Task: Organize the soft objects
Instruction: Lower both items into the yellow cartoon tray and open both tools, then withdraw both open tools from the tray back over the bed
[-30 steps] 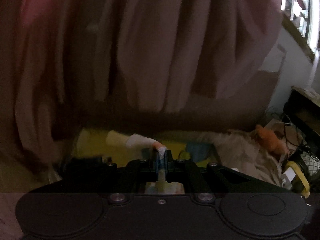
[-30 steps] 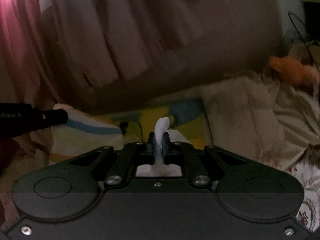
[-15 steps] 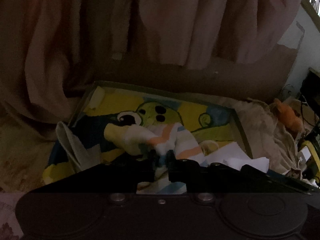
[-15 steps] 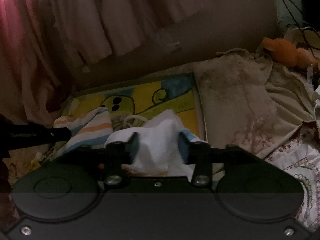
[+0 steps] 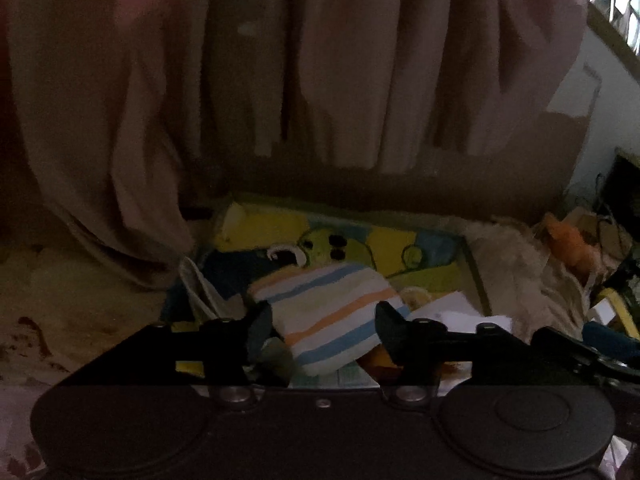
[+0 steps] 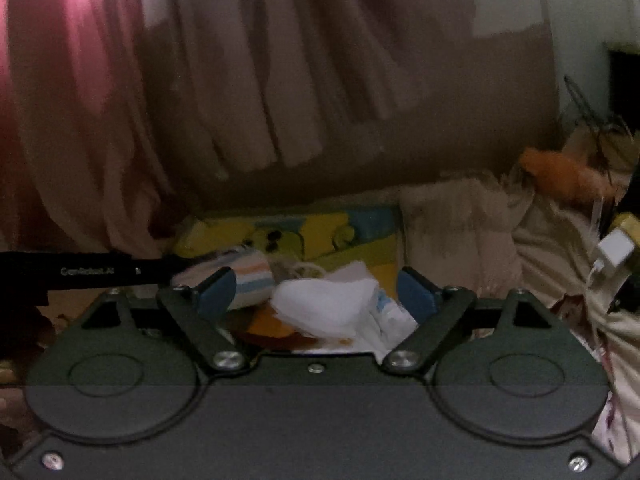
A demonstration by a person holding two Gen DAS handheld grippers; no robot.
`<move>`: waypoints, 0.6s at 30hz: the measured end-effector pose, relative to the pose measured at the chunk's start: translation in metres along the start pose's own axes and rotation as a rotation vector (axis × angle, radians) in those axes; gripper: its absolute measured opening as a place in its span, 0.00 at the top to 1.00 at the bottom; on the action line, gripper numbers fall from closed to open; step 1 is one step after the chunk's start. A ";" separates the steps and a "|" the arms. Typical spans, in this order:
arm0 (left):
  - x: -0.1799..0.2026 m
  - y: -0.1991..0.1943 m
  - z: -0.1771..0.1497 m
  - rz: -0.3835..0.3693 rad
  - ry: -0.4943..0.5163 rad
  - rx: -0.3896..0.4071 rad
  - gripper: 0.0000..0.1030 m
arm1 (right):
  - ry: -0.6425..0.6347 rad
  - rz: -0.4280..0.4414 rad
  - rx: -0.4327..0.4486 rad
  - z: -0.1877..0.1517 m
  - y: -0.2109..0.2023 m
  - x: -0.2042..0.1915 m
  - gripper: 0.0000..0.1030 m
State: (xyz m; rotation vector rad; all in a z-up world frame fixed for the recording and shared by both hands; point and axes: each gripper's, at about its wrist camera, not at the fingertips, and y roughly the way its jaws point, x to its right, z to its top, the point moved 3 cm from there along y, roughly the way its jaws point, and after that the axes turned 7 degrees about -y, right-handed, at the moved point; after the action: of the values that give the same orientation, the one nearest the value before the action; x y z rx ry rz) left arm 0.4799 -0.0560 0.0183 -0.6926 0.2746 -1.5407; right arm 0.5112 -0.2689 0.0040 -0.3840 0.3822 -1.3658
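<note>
A striped cloth [image 5: 332, 312] with orange, blue and white bands lies in the yellow cartoon-printed box [image 5: 420, 248]. My left gripper [image 5: 324, 328] is open just above it, jaws spread either side. A white cloth [image 6: 328, 304] lies in the same box [image 6: 320, 232] beside the striped cloth [image 6: 252, 276]. My right gripper [image 6: 316, 292] is open over the white cloth. The white cloth also shows in the left wrist view [image 5: 460, 316].
Pink-beige curtains [image 5: 320, 80] hang behind the box. A beige blanket [image 6: 480, 248] lies to the right with an orange plush toy [image 6: 560, 172] on it. A white charger [image 6: 616, 252] and cables sit at the far right. The left gripper's arm [image 6: 80, 272] crosses the right wrist view.
Both grippers went from shut on their cloths to open. The striped cloth and the white cloth now lie released in the box.
</note>
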 end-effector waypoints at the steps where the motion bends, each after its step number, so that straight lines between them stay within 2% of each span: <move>1: 0.000 -0.010 0.000 -0.002 -0.001 0.023 0.36 | -0.004 0.003 0.012 0.002 -0.011 -0.002 0.11; 4: 0.000 -0.044 -0.001 -0.003 0.003 0.097 0.27 | -0.020 0.017 0.063 0.005 -0.043 -0.007 0.01; 12: 0.005 -0.124 -0.017 -0.031 0.028 0.219 0.06 | -0.001 0.058 0.151 0.011 -0.118 -0.013 0.00; 15: 0.004 -0.153 -0.023 -0.050 0.015 0.249 0.01 | -0.006 0.059 0.180 0.012 -0.145 -0.016 0.00; 18: 0.003 -0.180 -0.031 -0.058 -0.004 0.276 0.01 | -0.018 0.053 0.212 0.010 -0.174 -0.023 0.00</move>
State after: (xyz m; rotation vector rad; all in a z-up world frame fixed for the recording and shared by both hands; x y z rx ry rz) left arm 0.3146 -0.0460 0.0967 -0.4889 0.0367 -1.5944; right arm 0.3625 -0.2745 0.0968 -0.2091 0.2282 -1.3356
